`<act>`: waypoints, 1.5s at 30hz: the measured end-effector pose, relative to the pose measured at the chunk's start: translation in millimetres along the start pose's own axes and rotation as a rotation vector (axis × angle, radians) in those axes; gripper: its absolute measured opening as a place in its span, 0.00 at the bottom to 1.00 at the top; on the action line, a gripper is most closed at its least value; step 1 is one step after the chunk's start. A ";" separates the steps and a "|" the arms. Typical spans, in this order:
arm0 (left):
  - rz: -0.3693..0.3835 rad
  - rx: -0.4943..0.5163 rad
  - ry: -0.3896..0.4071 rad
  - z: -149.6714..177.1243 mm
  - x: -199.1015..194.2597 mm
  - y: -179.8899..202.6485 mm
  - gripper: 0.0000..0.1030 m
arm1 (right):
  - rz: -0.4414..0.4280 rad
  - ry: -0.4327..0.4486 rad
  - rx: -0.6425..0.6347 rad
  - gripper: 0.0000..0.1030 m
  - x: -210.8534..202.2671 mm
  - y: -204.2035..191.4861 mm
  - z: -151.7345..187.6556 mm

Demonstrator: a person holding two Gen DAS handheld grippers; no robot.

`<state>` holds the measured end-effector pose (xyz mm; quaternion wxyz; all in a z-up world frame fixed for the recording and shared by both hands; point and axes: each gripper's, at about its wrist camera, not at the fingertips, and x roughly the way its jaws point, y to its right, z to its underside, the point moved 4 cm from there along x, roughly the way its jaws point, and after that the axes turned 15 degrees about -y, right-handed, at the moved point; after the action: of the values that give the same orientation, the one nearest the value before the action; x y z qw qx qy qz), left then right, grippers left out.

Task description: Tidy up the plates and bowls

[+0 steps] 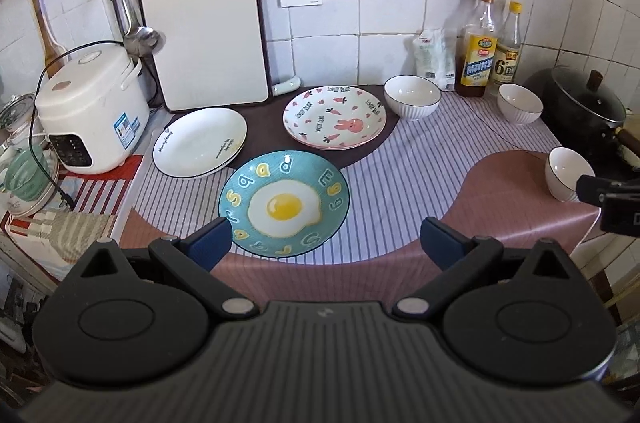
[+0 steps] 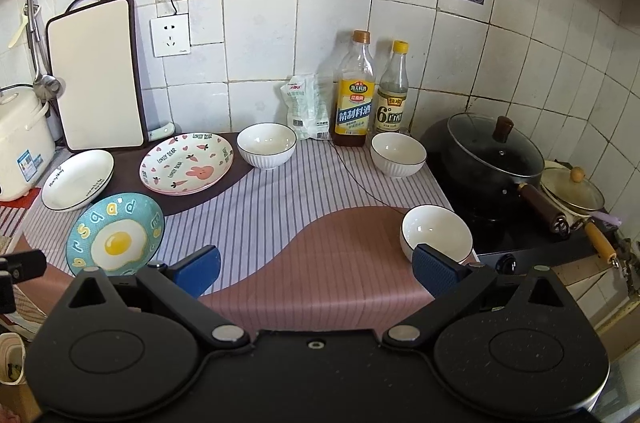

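Note:
Three plates lie on the cloth-covered counter: a teal fried-egg plate (image 1: 285,204) (image 2: 116,233) nearest, a white plate (image 1: 200,142) (image 2: 78,179) at the left, and a pink rabbit plate (image 1: 335,116) (image 2: 187,162) behind. Three white bowls stand apart: one (image 1: 412,96) (image 2: 266,145) beside the rabbit plate, one (image 1: 520,103) (image 2: 398,154) by the bottles, one (image 1: 566,173) (image 2: 436,238) near the counter's right front. My left gripper (image 1: 323,243) is open, its left finger over the egg plate's near rim. My right gripper (image 2: 316,269) is open, its right finger just in front of the nearest bowl.
A rice cooker (image 1: 90,107) and a cutting board (image 1: 208,27) stand at the left against the tiled wall. Two bottles (image 2: 355,91) and a bag (image 2: 308,105) line the back. A lidded black pan (image 2: 494,151) sits on the stove at the right.

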<state>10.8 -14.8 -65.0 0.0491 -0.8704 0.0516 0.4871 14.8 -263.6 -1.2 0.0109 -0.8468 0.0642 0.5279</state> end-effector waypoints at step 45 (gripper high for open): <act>-0.001 -0.118 -0.250 -42.7 268.9 -147.7 0.83 | -0.640 -0.086 -0.162 0.86 226.9 -157.0 0.5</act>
<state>207.1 114.3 -266.9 0.0040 -0.8042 0.0161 0.5941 131.8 -130.0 -212.4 0.1114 -0.7990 -0.2478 0.5365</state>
